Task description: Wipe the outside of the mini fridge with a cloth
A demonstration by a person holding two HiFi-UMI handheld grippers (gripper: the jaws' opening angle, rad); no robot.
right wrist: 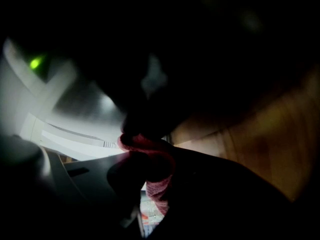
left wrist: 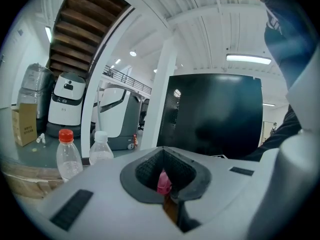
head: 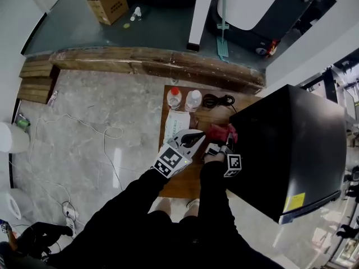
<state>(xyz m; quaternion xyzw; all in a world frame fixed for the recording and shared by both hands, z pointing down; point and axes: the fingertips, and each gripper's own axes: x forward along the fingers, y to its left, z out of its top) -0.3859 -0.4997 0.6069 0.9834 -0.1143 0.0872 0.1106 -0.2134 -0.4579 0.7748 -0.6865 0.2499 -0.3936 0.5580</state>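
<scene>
left gripper (head: 194,138): jaws together, frame centre | right gripper (head: 220,146): clamped on red terry cloth (head: 219,131) | cloth: just beside glossy black boxy mini fridge (head: 291,150), right of frame

We count one black, box-shaped mini fridge (head: 291,150) and one red cloth (head: 220,131). We count two clear plastic bottles: one red-capped bottle (head: 174,98) and one white-capped bottle (head: 193,100). We find one coiled black cable (head: 219,101), one flat white packet (head: 176,123) and one low wooden table (head: 182,185). We count one brown cardboard box (head: 107,2). The grippers number two: one left gripper (head: 195,137) and one right gripper (head: 226,143).
</scene>
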